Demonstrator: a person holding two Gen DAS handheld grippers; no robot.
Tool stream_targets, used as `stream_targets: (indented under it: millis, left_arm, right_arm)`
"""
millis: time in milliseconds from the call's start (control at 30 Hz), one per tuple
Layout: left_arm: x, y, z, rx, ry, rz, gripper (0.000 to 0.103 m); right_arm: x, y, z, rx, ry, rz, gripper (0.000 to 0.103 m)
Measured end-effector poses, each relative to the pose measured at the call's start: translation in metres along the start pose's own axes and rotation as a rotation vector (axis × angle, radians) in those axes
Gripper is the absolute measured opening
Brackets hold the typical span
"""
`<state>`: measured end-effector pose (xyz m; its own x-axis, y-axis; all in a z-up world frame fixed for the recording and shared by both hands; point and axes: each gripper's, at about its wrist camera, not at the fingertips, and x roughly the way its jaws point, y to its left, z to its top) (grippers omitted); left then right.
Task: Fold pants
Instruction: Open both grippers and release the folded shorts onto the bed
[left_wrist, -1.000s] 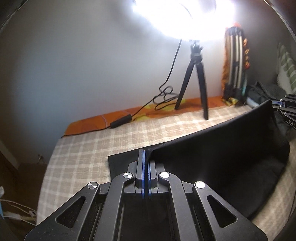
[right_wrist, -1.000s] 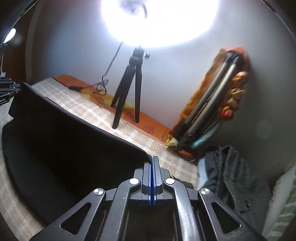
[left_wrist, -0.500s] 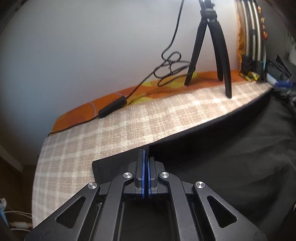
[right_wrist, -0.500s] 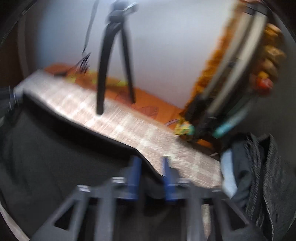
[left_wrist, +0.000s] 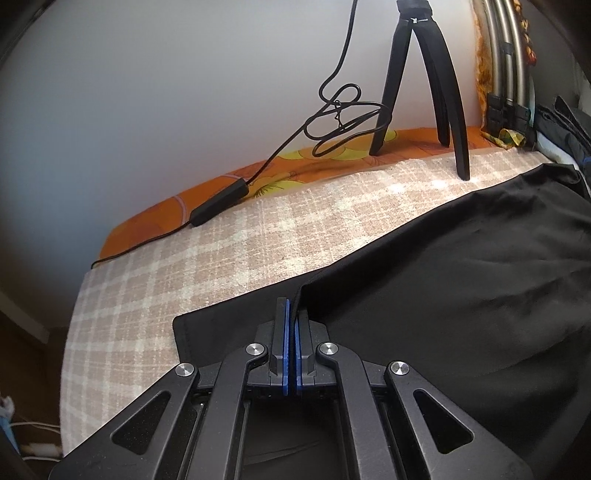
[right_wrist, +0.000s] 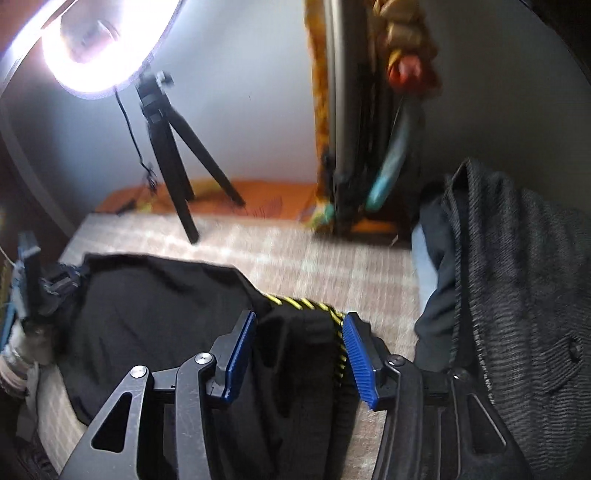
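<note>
Black pants (left_wrist: 461, 295) lie folded over on the checked bed cover (left_wrist: 221, 258). My left gripper (left_wrist: 291, 314) is shut on the pants' upper edge, low over the bed, with a strip of fabric pinched between its blue pads. In the right wrist view the pants (right_wrist: 155, 306) spread to the left. Their bunched end, with a yellow-and-black striped band (right_wrist: 306, 303), lies between the jaws of my right gripper (right_wrist: 299, 332). That gripper is open and its blue pads (right_wrist: 356, 354) stand apart from the cloth. The left gripper (right_wrist: 55, 284) shows at the far left.
A black tripod (left_wrist: 424, 81) with a ring light (right_wrist: 96, 40) stands at the back on an orange sheet (left_wrist: 295, 166); its cable and adapter (left_wrist: 218, 205) trail left. A grey knit garment (right_wrist: 517, 314) is piled at the right. A folded frame (right_wrist: 354, 110) leans on the wall.
Both grippers came down and laid the raised pants fold flat on the bed. My right gripper opened, let go of the pants' edge and rolled. The left gripper stayed shut on the fabric.
</note>
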<state>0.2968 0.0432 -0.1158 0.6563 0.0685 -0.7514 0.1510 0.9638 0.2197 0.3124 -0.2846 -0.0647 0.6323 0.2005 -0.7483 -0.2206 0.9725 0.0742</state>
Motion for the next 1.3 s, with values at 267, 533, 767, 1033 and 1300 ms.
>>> stream_targets:
  millis: [267, 533, 767, 1033, 1300]
  left_arm:
    - [0.001, -0.001, -0.002, 0.0, -0.001, 0.0, 0.001]
    - [0.002, 0.001, -0.002, 0.005, 0.001, 0.002, 0.001]
    - [0.002, 0.009, 0.004, -0.017, 0.019, 0.035, 0.028]
    - [-0.006, 0.057, 0.017, -0.068, 0.022, 0.154, 0.055]
    - [-0.045, 0.115, 0.006, -0.22, -0.009, 0.162, 0.055]
  right_arm:
    - [0.033, 0.0, -0.015, -0.013, 0.009, -0.037, 0.025]
    - [-0.011, 0.004, -0.03, -0.032, -0.166, -0.245, 0.024]
    - [0.023, 0.017, -0.026, -0.107, -0.067, -0.376, 0.029]
    - [0.02, 0.013, -0.023, -0.097, -0.08, -0.393, 0.053]
    - [-0.026, 0.038, -0.03, -0.129, -0.164, -0.368, 0.068]
